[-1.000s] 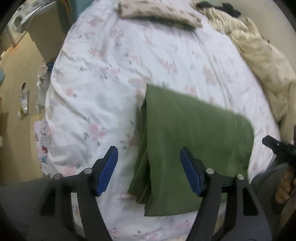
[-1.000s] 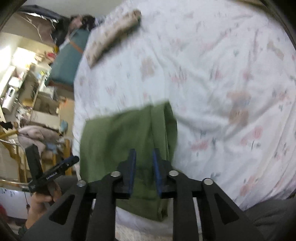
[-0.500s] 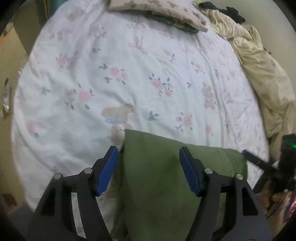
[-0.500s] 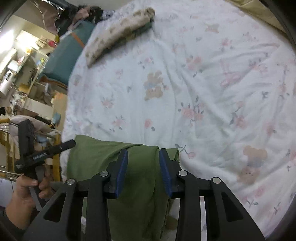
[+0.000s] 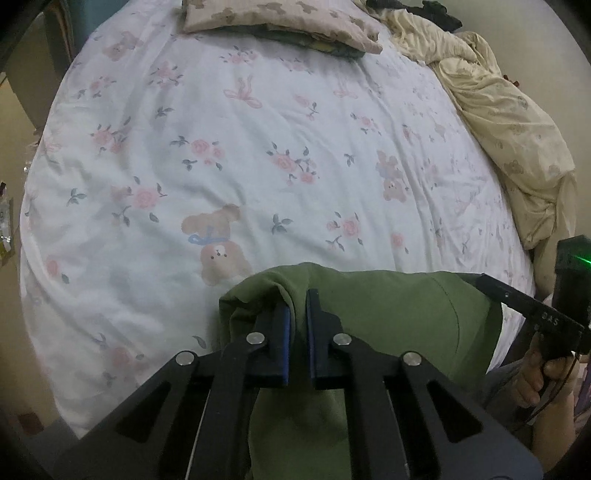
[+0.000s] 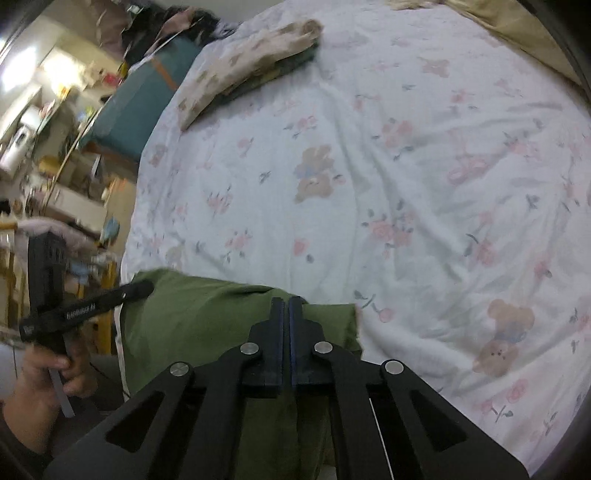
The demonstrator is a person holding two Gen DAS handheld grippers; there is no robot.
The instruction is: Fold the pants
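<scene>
Change: both tongs have just closed onto the far edge of the green pants (image 5: 388, 314).
Left tongs (image 5: 298, 314): clamped on a cloth ridge.
Right tongs (image 6: 286, 306): pinching the fold.
Meaning: next fold likely ready.
Surface: floral bedsheet (image 5: 258, 147); pants at near edge.
Room: pillow (image 5: 280, 18), cream blanket (image 5: 509, 122).

Bed (image 5: 280, 122) in floral bear-print sheet — teal headboard (image 6: 147, 107), cluttered shelves (image 6: 48, 155), dim light.

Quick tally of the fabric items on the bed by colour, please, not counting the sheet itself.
Green: 1, the folded pants
Tan with bear print: 1, the folded cloth at the far end
Cream: 1, the crumpled blanket along the edge
Total: 3
</scene>
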